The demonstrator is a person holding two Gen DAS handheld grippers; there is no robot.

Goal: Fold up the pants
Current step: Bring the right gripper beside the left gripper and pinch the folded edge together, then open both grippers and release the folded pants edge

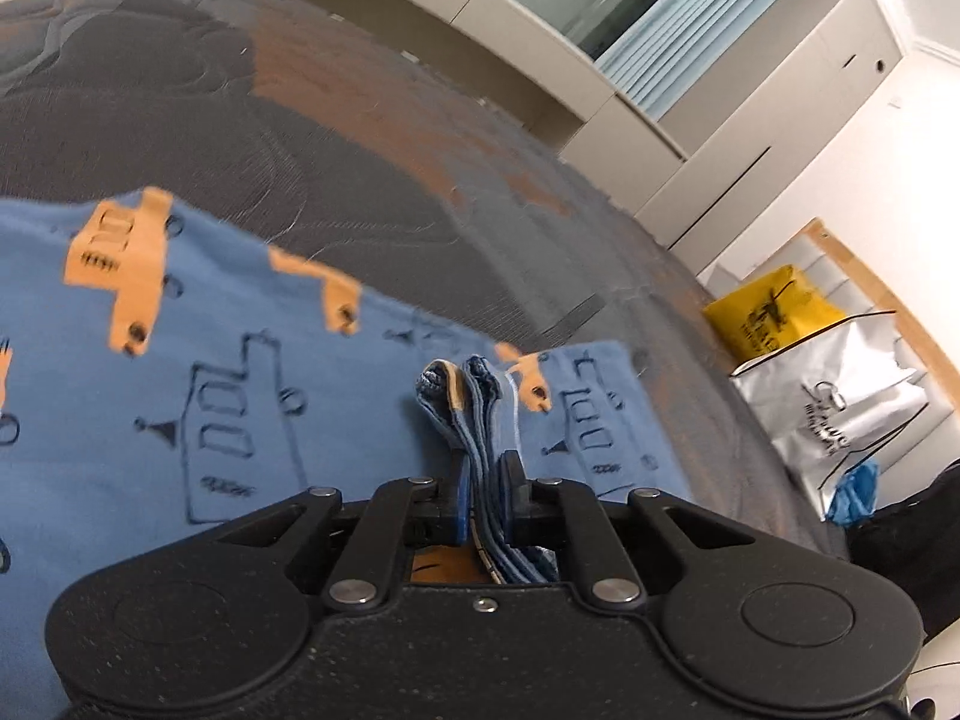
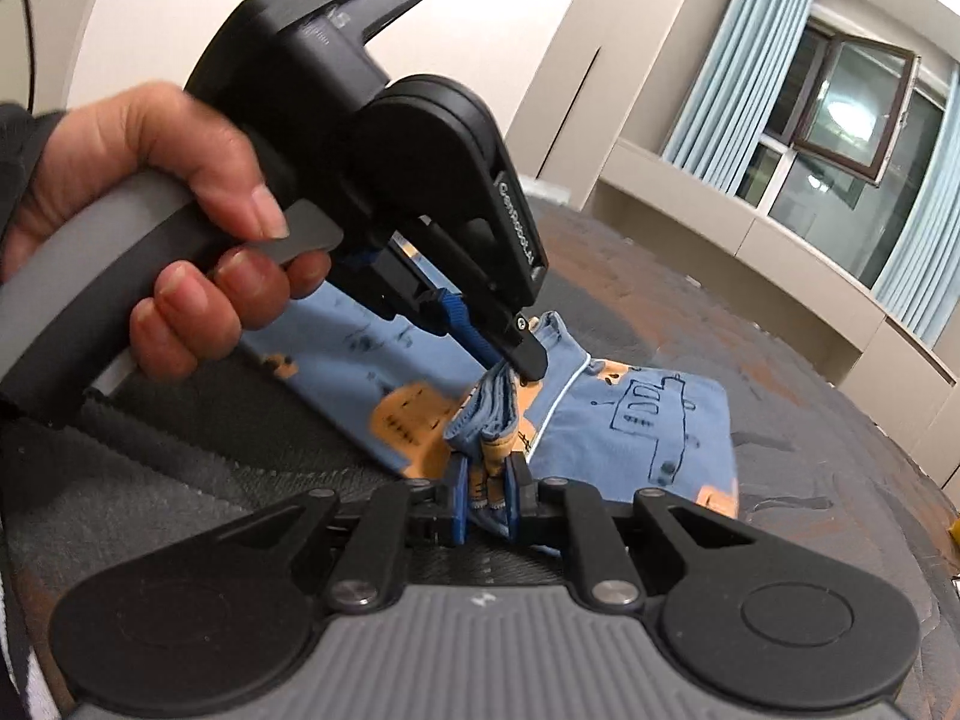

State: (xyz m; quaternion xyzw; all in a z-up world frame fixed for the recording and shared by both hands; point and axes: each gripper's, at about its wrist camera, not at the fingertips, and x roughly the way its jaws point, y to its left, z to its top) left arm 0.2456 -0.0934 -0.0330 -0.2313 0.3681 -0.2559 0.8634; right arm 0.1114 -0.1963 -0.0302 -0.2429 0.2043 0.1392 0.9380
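Blue printed pants [image 1: 198, 420] lie across the lower frame on a grey mattress [image 1: 240, 120], bunched edges pinched tight by the left gripper [image 1: 486, 480] and right gripper [image 2: 487, 489]; carrying both evenly should keep the fold square.

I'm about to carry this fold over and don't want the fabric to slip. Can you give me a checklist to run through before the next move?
1. Left gripper clamped on the pants: ok, bunched layers sit pinched between its fingers.
2. Right gripper clamped on the pants: ok, a folded edge is pinched between its fingers.
3. Both grips close together on the same bunched edge: ok, seen from the right wrist.
4. All layers caught in each grip: cannot tell.
5. Rest of the pants lying flat on the mattress: ok in the visible part.
6. Mattress ahead free of objects: ok where visible.
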